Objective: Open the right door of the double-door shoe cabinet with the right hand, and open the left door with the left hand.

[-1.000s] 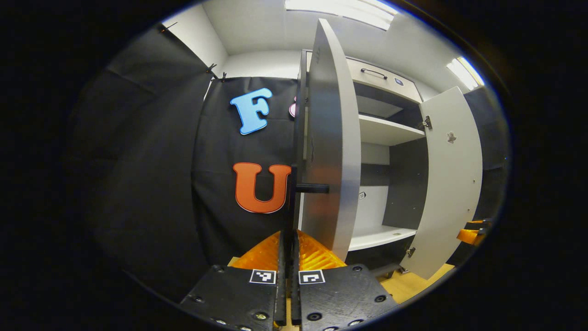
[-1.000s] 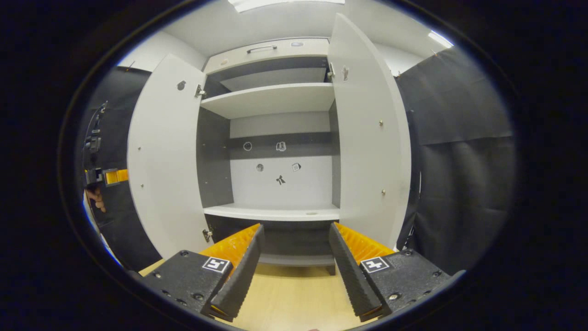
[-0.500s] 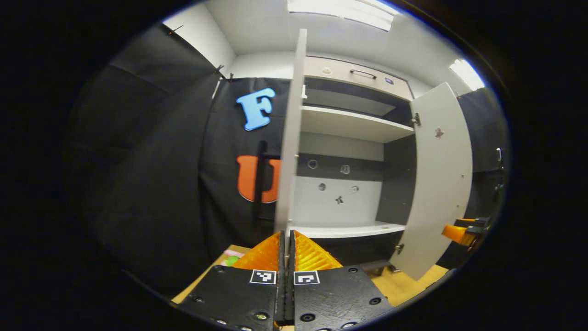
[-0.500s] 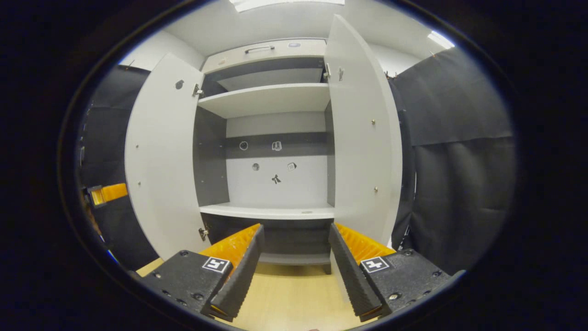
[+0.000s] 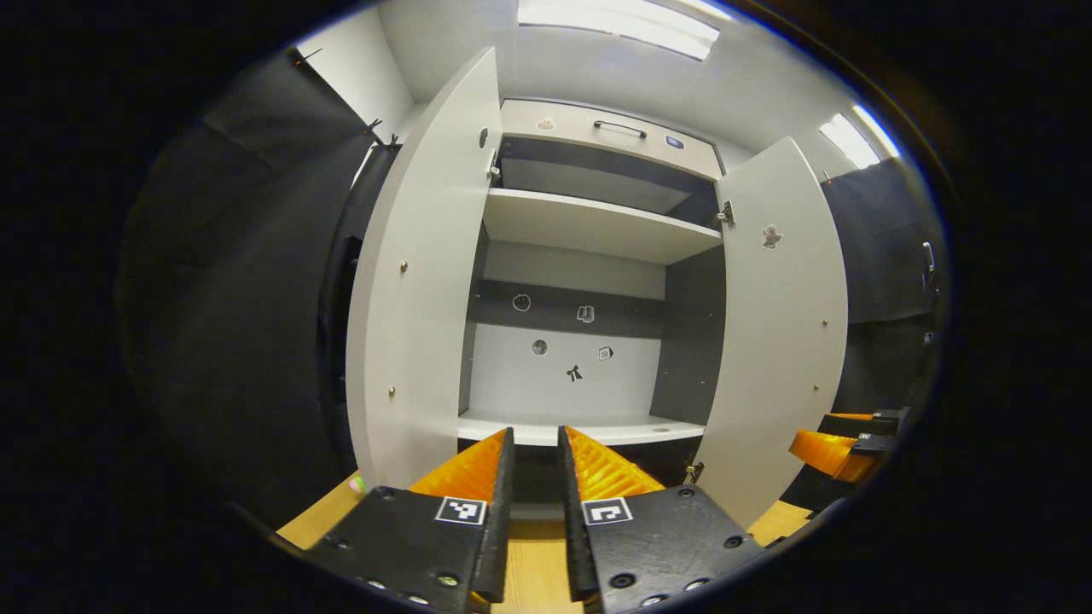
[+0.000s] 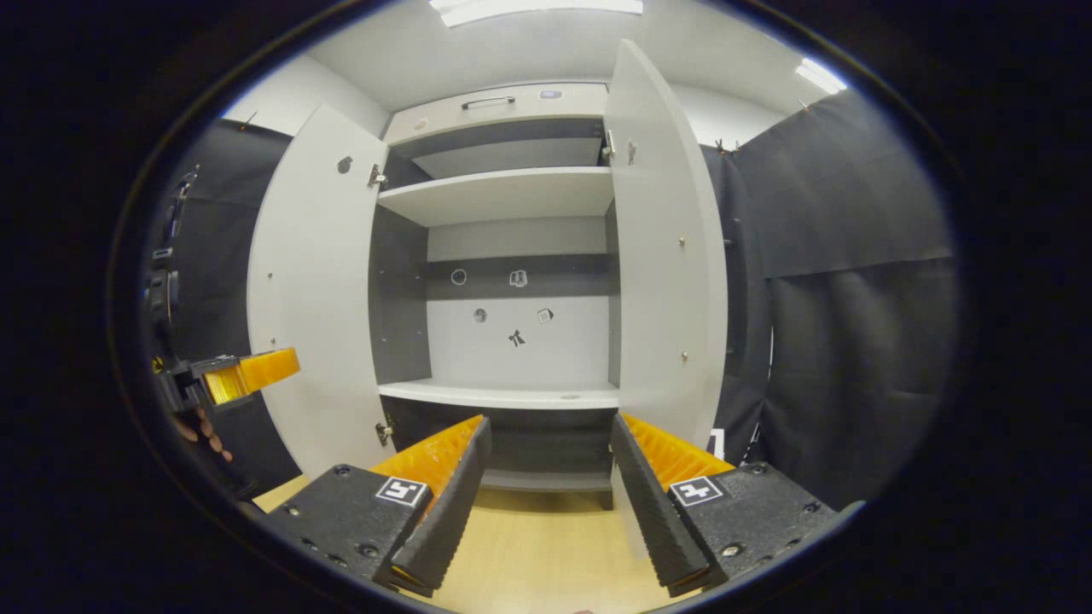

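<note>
Both tall pale-grey doors of the double-door shoe cabinet (image 6: 512, 281) swung out, long axes upright, hinged at the outer sides of the carcass. Left door (image 5: 418, 281) standing to the left of the left gripper (image 5: 535, 477) in the left gripper view, inner face turned toward the camera, free edge forward and apart from the fingers. Right door (image 6: 665, 256) rising just right of centre in the right gripper view, directly above and beyond the right gripper (image 6: 548, 477), inner face showing, not touched. Between the doors, the open interior: a white upper shelf (image 6: 503, 192) and a white lower shelf (image 6: 503, 394), small dark stickers on the back panel.

Left gripper: jaws parted by a narrow gap, nothing between them, pointing into the cabinet over the light wood floor (image 5: 533, 563). Right gripper: jaws spread wide, empty, also aimed at the interior. Each gripper nearer its own door; the right gripper also visible at the far right edge of the left gripper view, beyond the right door.

Judged from how the doors lie, both openings done; any further move a clear retreat straight back, away from the free edges, with no grasp to release.
</note>
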